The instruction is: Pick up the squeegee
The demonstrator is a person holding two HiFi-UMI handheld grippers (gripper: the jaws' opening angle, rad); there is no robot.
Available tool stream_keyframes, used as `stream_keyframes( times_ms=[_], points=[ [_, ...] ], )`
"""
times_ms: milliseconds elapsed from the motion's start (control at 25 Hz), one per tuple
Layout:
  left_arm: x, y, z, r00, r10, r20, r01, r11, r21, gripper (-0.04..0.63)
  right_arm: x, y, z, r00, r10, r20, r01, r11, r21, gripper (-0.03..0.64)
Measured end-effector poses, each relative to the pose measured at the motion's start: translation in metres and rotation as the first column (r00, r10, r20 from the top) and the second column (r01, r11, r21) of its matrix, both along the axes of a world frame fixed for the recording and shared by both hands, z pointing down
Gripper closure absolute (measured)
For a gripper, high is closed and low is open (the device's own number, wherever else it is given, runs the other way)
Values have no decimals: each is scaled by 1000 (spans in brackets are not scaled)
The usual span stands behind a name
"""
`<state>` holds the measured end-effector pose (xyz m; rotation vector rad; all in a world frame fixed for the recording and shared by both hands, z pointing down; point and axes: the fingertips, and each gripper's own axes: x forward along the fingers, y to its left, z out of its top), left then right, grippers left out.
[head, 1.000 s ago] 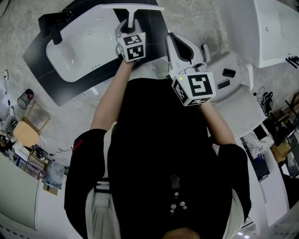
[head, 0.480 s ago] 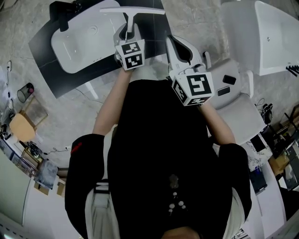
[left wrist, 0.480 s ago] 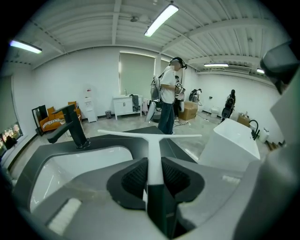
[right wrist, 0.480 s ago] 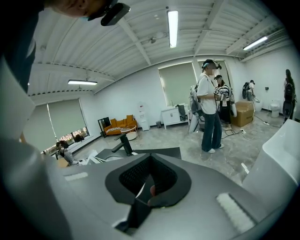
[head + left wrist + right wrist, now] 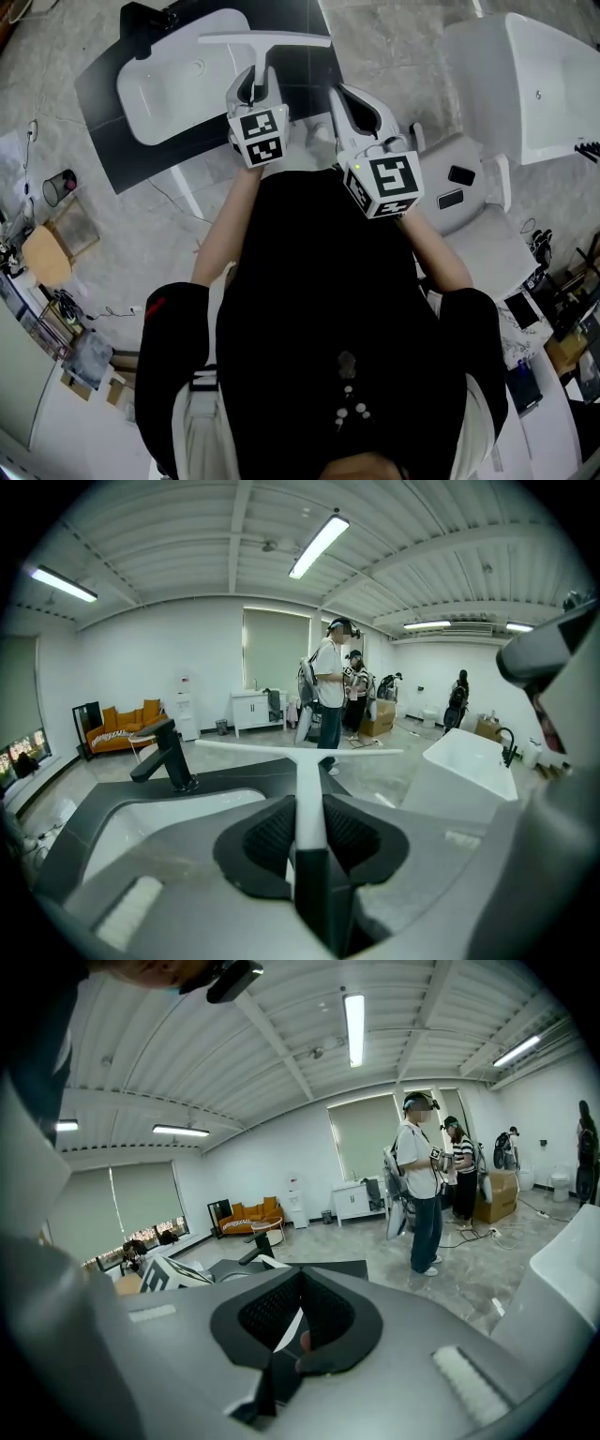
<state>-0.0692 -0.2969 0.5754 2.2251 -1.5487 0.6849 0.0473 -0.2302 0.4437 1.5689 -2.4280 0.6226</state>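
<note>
White sink [image 5: 178, 80] sat in a black counter [image 5: 105, 141], black tap [image 5: 141, 19] at its end. White squeegee [image 5: 262, 39] was up over the counter, handle pinched by the left gripper [image 5: 255, 89], blade crosswise ahead. Right gripper [image 5: 349, 101] was empty, jaws pressed together.

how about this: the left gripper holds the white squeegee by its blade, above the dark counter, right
Not by its blade. The left gripper is shut on the handle of the squeegee; the blade runs crosswise ahead of the jaws, untouched, as the left gripper view shows. The rest stands: it is white and above the dark counter.
</note>
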Motion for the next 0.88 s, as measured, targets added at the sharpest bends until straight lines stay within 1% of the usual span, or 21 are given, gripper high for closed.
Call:
stream_keyframes(
  times_ms=[200, 440, 600, 880],
  points=[
    [-2, 19, -33, 1000, -5, -2, 6, 998, 66, 497, 1, 17, -8, 1000, -20, 10, 20, 999, 29, 615],
    [-6, 41, -73, 999, -37, -20, 40, 987, 157, 497, 7, 39, -18, 999, -34, 10, 33, 997, 71, 615],
    [-8, 48, -103, 996, -69, -51, 79, 970, 228, 497, 13, 50, -28, 999, -44, 4, 44, 993, 108, 615],
    [-11, 55, -157, 993, -94, -70, 113, 933, 341, 497, 21, 57, -57, 999, -50, 15, 46, 982, 185, 615]
  ],
)
